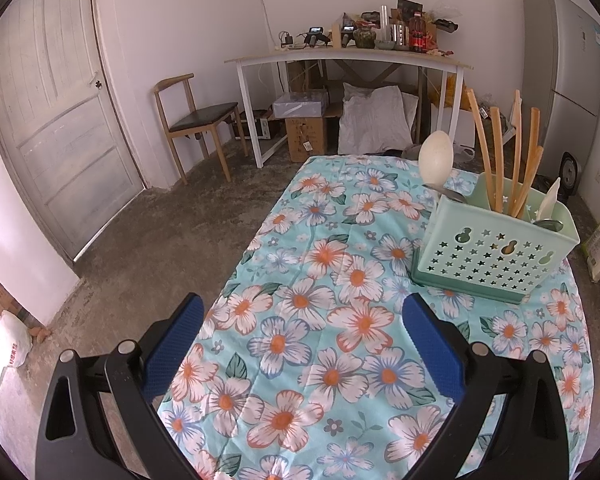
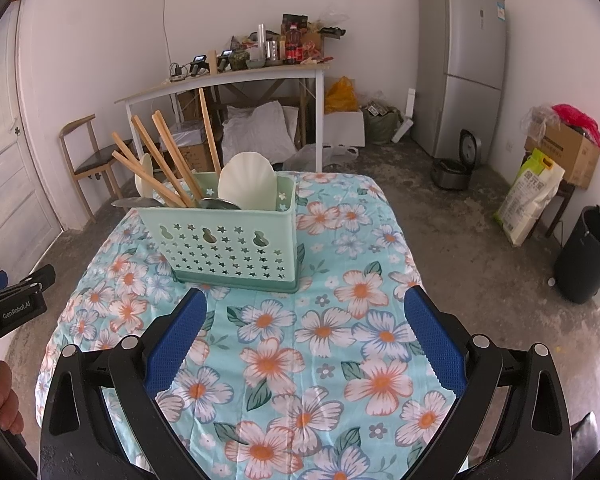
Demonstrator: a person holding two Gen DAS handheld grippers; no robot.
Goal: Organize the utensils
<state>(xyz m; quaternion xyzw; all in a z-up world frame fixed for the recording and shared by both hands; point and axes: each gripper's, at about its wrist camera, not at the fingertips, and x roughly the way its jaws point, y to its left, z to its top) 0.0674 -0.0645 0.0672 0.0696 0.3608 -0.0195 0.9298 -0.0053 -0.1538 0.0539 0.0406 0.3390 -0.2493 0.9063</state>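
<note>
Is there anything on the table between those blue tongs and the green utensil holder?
Nothing visible. Only bare flowered tablecloth lies between the open right tongs and the green holder. The open left tongs also have a clear stretch of cloth up to it. The utensils already stand inside the holder.

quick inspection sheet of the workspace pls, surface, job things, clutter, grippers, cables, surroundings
surface: table under a floral cloth, bare of loose utensils in view
job's things: green holder standing upright on the cloth, holding wooden chopsticks, white ladles and metal spoons
clutter: nothing seen on the table
grippers: left gripper open, empty; right gripper open, empty
cables: one wire running up the wall behind the desk
surroundings: cluttered desk, fridge, chair, door
</note>
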